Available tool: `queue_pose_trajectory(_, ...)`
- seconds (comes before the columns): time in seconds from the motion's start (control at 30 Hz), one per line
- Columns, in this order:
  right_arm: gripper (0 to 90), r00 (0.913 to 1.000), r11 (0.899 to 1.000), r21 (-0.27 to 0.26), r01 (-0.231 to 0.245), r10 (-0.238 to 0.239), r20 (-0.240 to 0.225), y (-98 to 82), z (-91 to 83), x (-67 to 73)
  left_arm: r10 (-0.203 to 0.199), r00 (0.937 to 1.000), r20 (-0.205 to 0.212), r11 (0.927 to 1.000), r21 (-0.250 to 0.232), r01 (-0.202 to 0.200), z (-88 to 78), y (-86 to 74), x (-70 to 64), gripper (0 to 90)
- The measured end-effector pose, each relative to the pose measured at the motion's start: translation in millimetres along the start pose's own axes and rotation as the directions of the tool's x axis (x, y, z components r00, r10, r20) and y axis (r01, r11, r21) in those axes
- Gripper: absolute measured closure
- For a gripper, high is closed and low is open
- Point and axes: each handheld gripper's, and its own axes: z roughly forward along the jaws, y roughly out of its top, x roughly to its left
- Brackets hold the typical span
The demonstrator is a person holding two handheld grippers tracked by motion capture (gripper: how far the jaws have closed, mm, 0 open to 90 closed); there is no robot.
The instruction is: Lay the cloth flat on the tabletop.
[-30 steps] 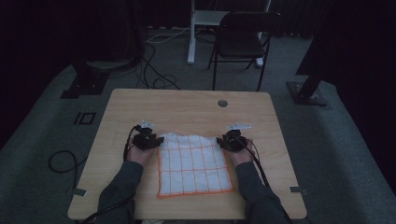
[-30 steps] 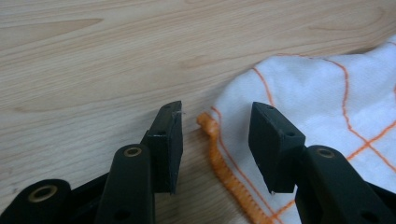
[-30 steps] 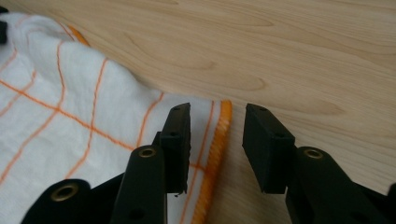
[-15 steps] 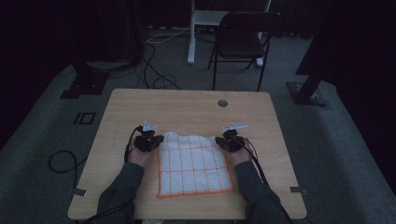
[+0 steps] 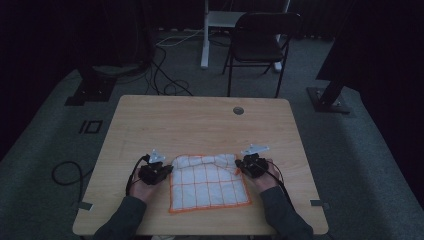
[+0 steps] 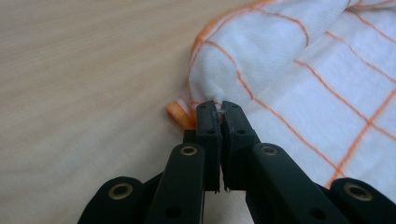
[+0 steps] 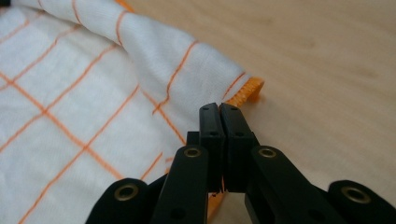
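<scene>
White cotton crossed with thin orange lines lies nearest, on the person's side of the wooden table (image 5: pixel 200 125): a checked cloth (image 5: pixel 207 185) with an orange hem, its near edge flat and square to the table edge. Its far edge is rumpled and drawn back toward the person, so a fold is starting along that side.

Both tools hold that far edge. The left gripper (image 6: pixel 218 106) has just clamped down; in the left gripper view its black jaws meet with a pinch of white fabric and orange hem caught at the tips. The right gripper (image 7: pixel 219 108) has done the same at the opposite far corner, jaws pressed together on the cloth beside the orange edging. From the high view, the left gripper (image 5: pixel 156 172) and right gripper (image 5: pixel 252 165) sit at the two far corners, closer to the person than a second ago, when the cloth lay spread out flat and the jaws stood apart.

That change suggests the grasp is made and the folding pull has begun; carrying the corners over to the near edge looks like the step ahead.

Farther off, a round grommet (image 5: pixel 238 110) sits in the tabletop, and a dark chair (image 5: pixel 260 42) stands beyond. No brand, label or writing can be read anywhere.
</scene>
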Motion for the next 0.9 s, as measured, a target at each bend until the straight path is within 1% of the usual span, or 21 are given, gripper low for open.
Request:
queue_pose_trajectory(0.13, 89.1, 0.9997, 0.999, 0.047, 0.004, -0.003, -0.023, -9.6, 1.9, 5.8, 0.027, 0.9995, -0.019, 0.9995, 0.018, -0.027, -4.6, -4.7, -6.9, 86.5)
queue_pose_trajectory(0.17, 89.1, 0.9996, 0.999, 0.051, 0.006, -0.005, -0.028, -11.4, 1.8, 6.7, 0.029, 0.9993, -0.022, 0.9993, 0.022, -0.029, -6.0, -5.8, -7.8, 85.5)
queue_pose_trajectory(0.27, 89.0, 0.9995, 0.998, 0.063, 0.016, -0.014, -0.028, -13.8, 0.4, 8.7, 0.022, 0.9994, -0.027, 0.9992, 0.034, -0.021, -10.3, -9.3, -6.0, 79.1)
queue_pose_trajectory(0.37, 89.0, 0.9995, 0.998, 0.066, 0.018, -0.016, -0.027, -14.3, 0.6, 9.5, 0.003, 0.9991, -0.043, 0.9998, 0.021, -0.002, -15.3, -10.2, -0.6, 76.3)
queue_pose_trajectory(0.43, 89.0, 0.9995, 0.997, 0.068, 0.021, -0.019, -0.026, -14.4, 1.4, 10.0, -0.015, 0.9986, -0.05, 0.9999, -0.003, 0.015, -18.7, -7.2, 3.2, 75.2)
queue_pose_trajectory(0.5, 89.0, 0.9995, 0.997, 0.068, 0.022, -0.021, -0.024, -14.5, 1.6, 10.4, -0.021, 0.9978, -0.063, 0.9995, -0.024, 0.02, -19.9, -1.3, 5.3, 74.0)
queue_pose_trajectory(0.57, 89.0, 0.9995, 0.997, 0.068, 0.022, -0.02, -0.024, -14.6, 1.8, 10.6, -0.028, 0.9973, -0.068, 0.9986, -0.046, 0.025, -18.7, 6.1, 6.6, 73.0)
queue_pose_trajectory(0.7, 89.0, 0.9995, 0.997, 0.067, 0.025, -0.024, -0.02, -14.8, 1.9, 11.1, -0.044, 0.9948, -0.092, 0.9964, -0.077, 0.037, -15.4, 19.6, 10.7, 71.6)
queue_pose_trajectory(0.77, 89.0, 0.9995, 0.998, 0.065, 0.025, -0.024, -0.019, -15.1, 2.1, 11.1, -0.055, 0.9933, -0.102, 0.996, -0.076, 0.047, -11.5, 24.1, 15.4, 71.3)
queue_pose_trajectory(0.8, 89.0, 0.9995, 0.998, 0.064, 0.025, -0.023, -0.02, -15.2, 2.2, 11.0, -0.059, 0.9919, -0.113, 0.9963, -0.068, 0.052, -8.3, 25.5, 18.1, 70.7)
queue_pose_trajectory(0.83, 89.0, 0.9996, 0.998, 0.063, 0.024, -0.023, -0.019, -15.3, 2.2, 11.1, -0.07, 0.9907, -0.117, 0.996, -0.064, 0.063, -5.2, 26.5, 21.3, 70.2)
queue_pose_trajectory(0.9, 89.0, 0.9995, 0.998, 0.06, 0.026, -0.024, -0.018, -15.7, 2.2, 11.3, -0.091, 0.9867, -0.135, 0.9947, -0.061, 0.083, 0.5, 27.8, 26.7, 70.2)
